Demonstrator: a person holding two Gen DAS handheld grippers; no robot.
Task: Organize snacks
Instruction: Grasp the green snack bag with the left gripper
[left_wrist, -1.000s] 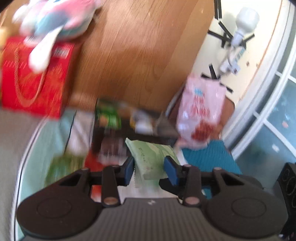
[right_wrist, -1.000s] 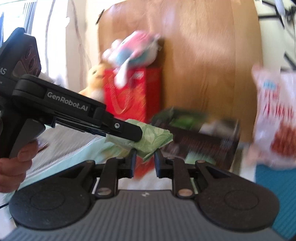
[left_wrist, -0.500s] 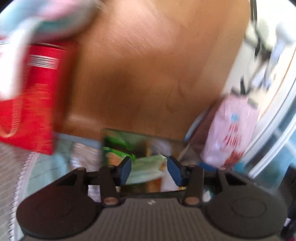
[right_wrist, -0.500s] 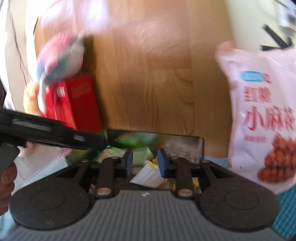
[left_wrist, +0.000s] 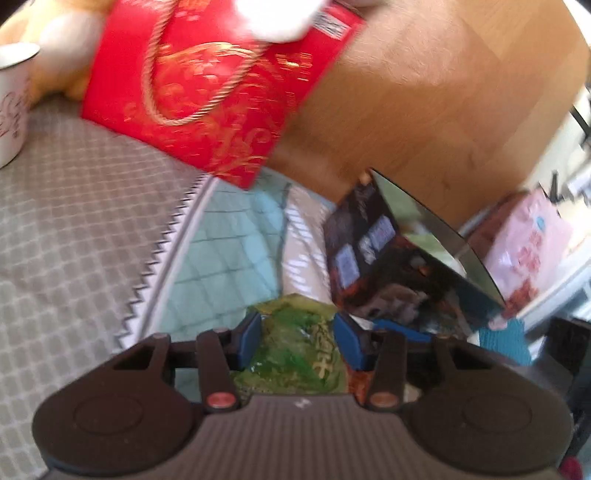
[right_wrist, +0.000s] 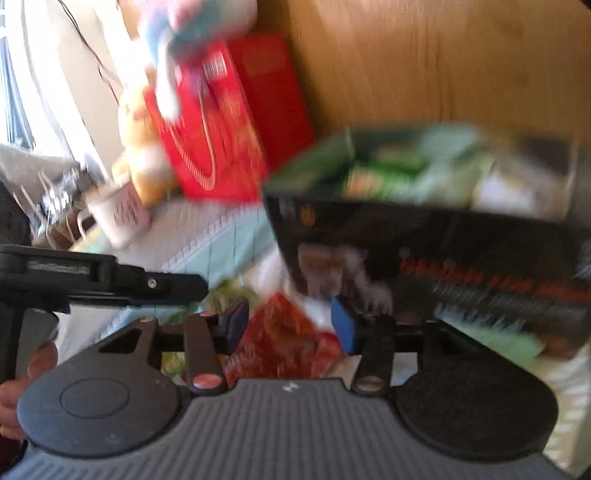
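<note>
Straddling a green crinkly snack packet (left_wrist: 295, 350), the left gripper (left_wrist: 297, 341) has its jaws narrowly parted, having just been opening; the blue pads (left_wrist: 249, 339) stand at either side of the packet, and whether they press on it I cannot tell through the blur. The packet is glossy foil with yellow lettering, lying flat on a pale quilted cover (left_wrist: 229, 251) with a stitched diamond pattern. Just right of those jaws stands a dark cardboard box (left_wrist: 388, 266), its top open and its inner wall shiny. Beyond it a pink snack bag (left_wrist: 528, 251) leans near the wooden board (left_wrist: 424, 103). To the left lies a grey checked mat (left_wrist: 74, 221) with a zigzag edge, and on it a red gift bag (left_wrist: 214, 92) with gold cord handles and a white mug (left_wrist: 11, 99). The right gripper (right_wrist: 286, 325) has its jaws moderately apart, having just been opening, with nothing pressed between them; a red crinkly packet (right_wrist: 288, 339) lies below the gap. In this view the dark box (right_wrist: 443, 266) sits just ahead and right, filled with green packets (right_wrist: 391, 166), all blurred. The left gripper (right_wrist: 184, 290) reaches in from the left, a hand (right_wrist: 22, 384) on its handle.
</note>
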